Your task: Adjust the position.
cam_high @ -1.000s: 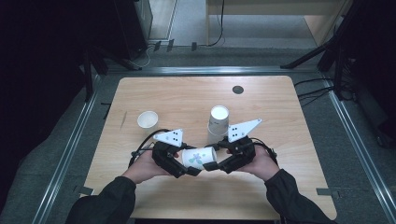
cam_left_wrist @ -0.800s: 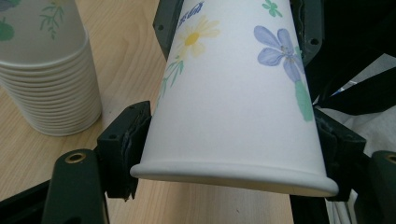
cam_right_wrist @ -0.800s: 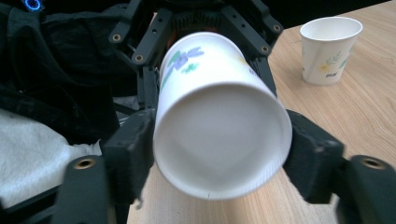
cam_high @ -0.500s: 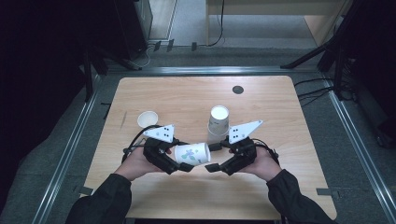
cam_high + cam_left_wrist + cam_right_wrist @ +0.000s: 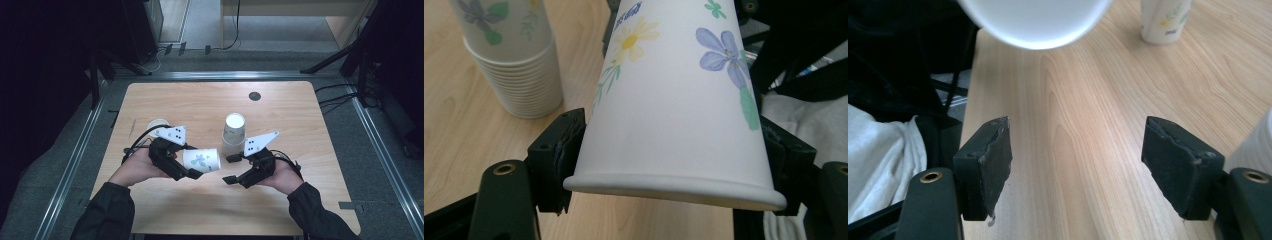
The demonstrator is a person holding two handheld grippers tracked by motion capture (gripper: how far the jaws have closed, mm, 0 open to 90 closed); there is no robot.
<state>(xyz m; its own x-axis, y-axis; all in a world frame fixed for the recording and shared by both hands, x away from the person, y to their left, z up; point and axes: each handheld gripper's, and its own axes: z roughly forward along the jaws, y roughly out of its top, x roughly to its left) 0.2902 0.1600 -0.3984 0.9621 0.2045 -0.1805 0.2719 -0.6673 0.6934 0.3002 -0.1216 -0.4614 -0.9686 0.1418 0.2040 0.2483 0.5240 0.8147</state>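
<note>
Broadly, I'm over a pale wood-grain table (image 5: 300, 210) with rounded corners and a metal frame around it; open board runs from 10 to 2 o'clock beyond my hands, with a small dark disc (image 5: 255, 96) near 1 o'clock. Next in size, a stack of paper cups (image 5: 233, 131) stands rim-down just past centre, its ribbed nested rims plain in the left gripper view (image 5: 519, 75), which the high view cannot resolve. My left gripper (image 5: 192, 167) is clamped on a single flowered paper cup (image 5: 201, 160), held on its side at about 7 o'clock of the stack; its own camera shows both pads pressing the smooth tapered wall just above the rolled rim (image 5: 674, 120). My right gripper (image 5: 231, 169) sits at 5 o'clock of the stack, jaws having just been opening, nothing between them, bare wood showing in the gap (image 5: 1075, 165). Smallest, another cup (image 5: 158, 125) stands at 10 o'clock, near the left edge, its floral side seen from the right gripper view (image 5: 1165, 20).
</note>
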